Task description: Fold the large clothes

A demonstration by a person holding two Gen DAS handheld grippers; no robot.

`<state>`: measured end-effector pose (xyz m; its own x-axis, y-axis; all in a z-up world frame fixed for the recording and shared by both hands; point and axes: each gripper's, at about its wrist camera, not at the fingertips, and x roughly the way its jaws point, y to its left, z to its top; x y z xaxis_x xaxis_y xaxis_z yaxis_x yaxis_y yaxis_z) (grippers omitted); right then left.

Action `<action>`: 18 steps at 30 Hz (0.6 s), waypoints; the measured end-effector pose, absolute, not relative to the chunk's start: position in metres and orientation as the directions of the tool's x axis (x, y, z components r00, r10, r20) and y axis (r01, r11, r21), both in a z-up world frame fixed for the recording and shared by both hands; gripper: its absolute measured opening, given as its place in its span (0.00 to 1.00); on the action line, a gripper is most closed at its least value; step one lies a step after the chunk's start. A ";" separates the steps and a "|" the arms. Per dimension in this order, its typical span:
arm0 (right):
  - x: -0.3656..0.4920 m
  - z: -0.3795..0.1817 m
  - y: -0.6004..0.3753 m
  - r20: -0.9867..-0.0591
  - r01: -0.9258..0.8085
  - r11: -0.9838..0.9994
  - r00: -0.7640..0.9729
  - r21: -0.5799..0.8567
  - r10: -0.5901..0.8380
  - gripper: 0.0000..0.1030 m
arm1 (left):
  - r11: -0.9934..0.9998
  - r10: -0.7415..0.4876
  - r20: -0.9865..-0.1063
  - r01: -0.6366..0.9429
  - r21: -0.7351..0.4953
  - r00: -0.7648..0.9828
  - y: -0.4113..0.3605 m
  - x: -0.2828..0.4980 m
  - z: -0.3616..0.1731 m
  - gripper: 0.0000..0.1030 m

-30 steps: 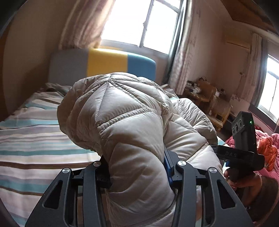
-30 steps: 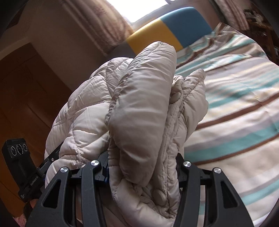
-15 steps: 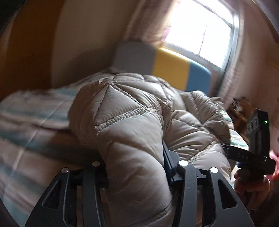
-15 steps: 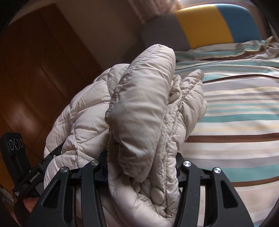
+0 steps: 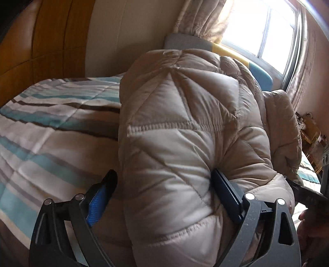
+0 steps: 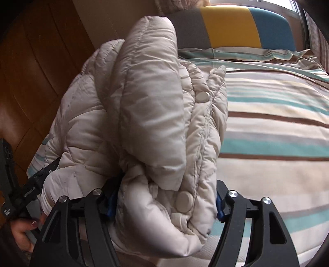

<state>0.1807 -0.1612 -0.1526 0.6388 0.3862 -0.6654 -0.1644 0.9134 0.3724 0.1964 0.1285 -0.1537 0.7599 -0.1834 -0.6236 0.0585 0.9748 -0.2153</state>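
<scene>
My left gripper (image 5: 164, 197) has its fingers spread wide around a fat roll of the beige puffer jacket (image 5: 185, 127): the right blue pad (image 5: 226, 197) presses into the padding, while the left pad (image 5: 98, 201) stands clear of the fabric. My right gripper (image 6: 164, 197) is clamped on the jacket's (image 6: 148, 115) snap-button edge, both fingers sunk into the bunched quilting, with one snap (image 6: 184, 202) just above the fingers and another (image 6: 203, 97) further up the placket.

The jacket is gathered into a thick bundle between the two grippers and lies on the striped bed (image 6: 267, 127), toward the side nearer the wooden wardrobe (image 6: 30, 71). Beyond the jacket, at the head of the bed, stands a headboard (image 6: 236, 26) in grey, yellow and blue panels. Behind the headboard are a bright window (image 5: 263, 26) and a patterned curtain (image 5: 197, 18). My left hand (image 6: 22, 232) shows at the lower edge of the right wrist view, beside the jacket.
</scene>
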 end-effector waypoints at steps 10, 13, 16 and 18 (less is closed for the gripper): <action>0.172 -0.065 -0.203 -0.510 -0.139 0.917 0.795 0.373 0.328 0.74 | 0.962 -0.125 -0.581 -0.044 -0.269 0.804 0.147 0.199 -0.080 0.93; 0.209 -0.038 -0.185 -0.493 -0.170 0.923 0.804 0.346 0.333 0.69 | 0.960 -0.130 -0.588 -0.048 -0.277 0.799 0.136 0.231 -0.056 0.93; 0.232 -0.034 -0.136 -0.515 -0.222 0.939 0.791 0.263 0.331 0.41 | 0.979 -0.097 -0.603 -0.033 -0.201 0.792 0.112 0.267 -0.041 0.93; 0.268 -0.041 -0.120 -0.555 -0.232 0.945 0.766 0.231 0.324 0.33 | 0.988 -0.065 -0.612 -0.035 -0.151 0.788 0.099 0.287 -0.043 0.93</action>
<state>0.2676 -0.1198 -0.0413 0.7662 0.3241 -0.5550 -0.2323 0.9448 0.2310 0.2869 0.0989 -0.0428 0.7883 -0.0653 -0.6118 -0.0350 0.9880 -0.1506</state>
